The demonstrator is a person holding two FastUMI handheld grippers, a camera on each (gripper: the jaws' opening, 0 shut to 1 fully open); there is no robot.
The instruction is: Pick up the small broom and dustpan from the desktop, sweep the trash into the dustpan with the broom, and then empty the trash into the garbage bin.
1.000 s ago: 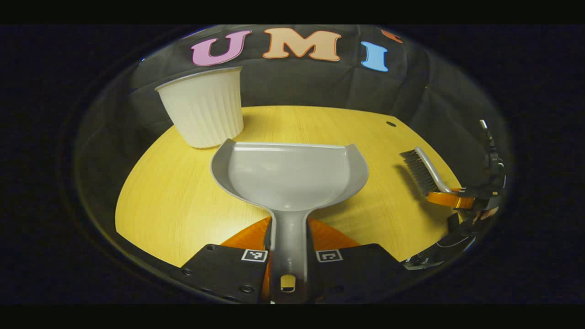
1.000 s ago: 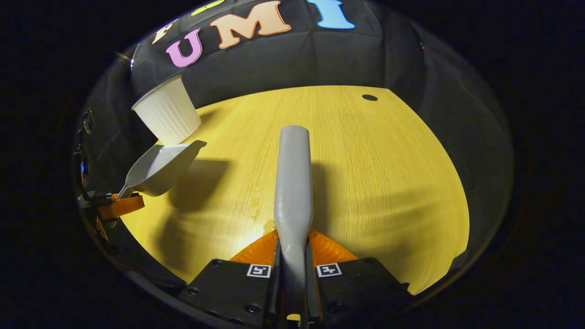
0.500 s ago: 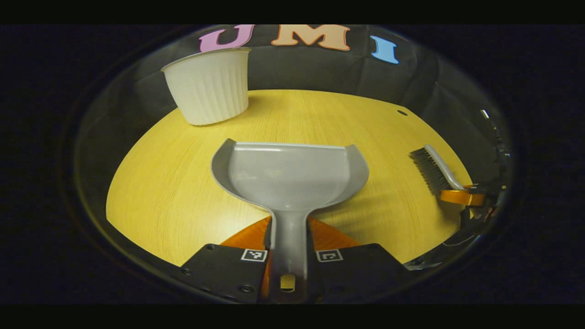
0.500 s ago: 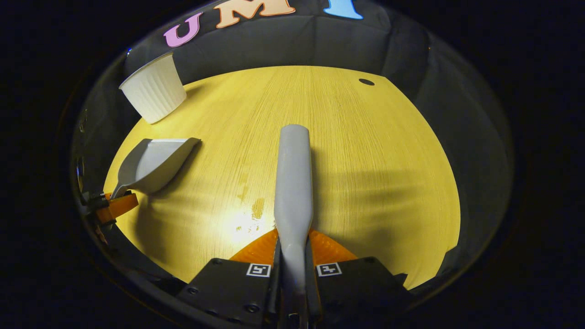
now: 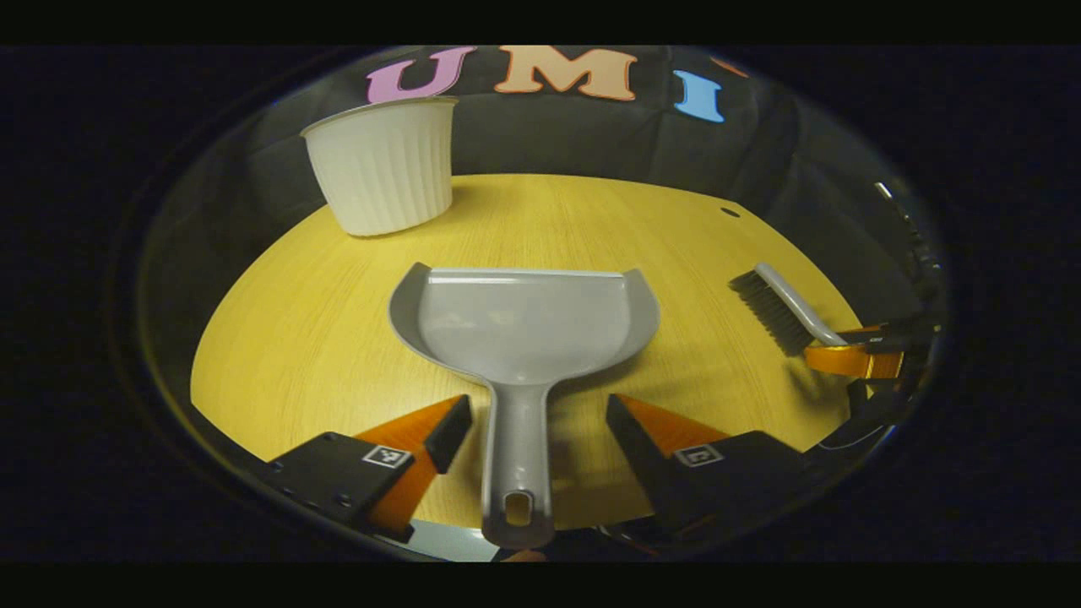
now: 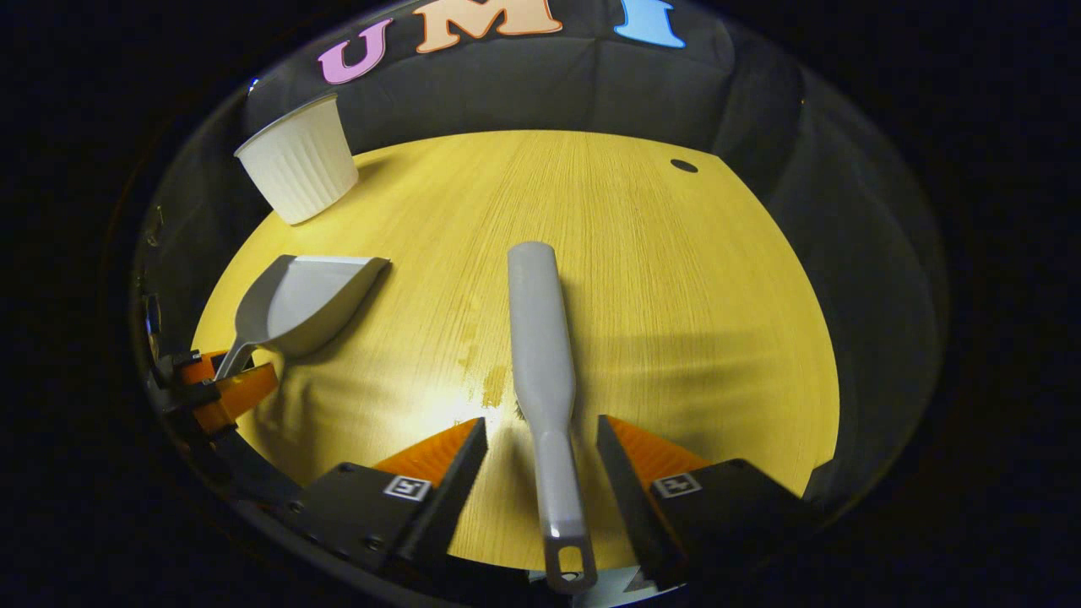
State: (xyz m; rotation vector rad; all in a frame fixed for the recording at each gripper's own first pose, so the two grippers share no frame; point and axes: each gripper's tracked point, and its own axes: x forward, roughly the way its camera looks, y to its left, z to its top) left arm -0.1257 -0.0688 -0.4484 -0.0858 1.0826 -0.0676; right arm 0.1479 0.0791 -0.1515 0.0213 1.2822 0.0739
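Grey dustpan (image 5: 524, 325) lying flat on the yellow wood-grain surface (image 5: 287, 338), handle between the spread-apart fingers of the left gripper (image 5: 535, 422), untouched. Grey broom (image 6: 540, 338), bristles hidden beneath, lying likewise between the parted right gripper (image 6: 540, 443) fingers. White ribbed garbage bin (image 5: 384, 169) stands upright far-left, contents unseen.

In the left gripper view, dustpan (image 5: 524, 325) lies on the desktop (image 5: 279, 338); bin (image 5: 382, 165) behind-left; broom (image 5: 777, 306) right.
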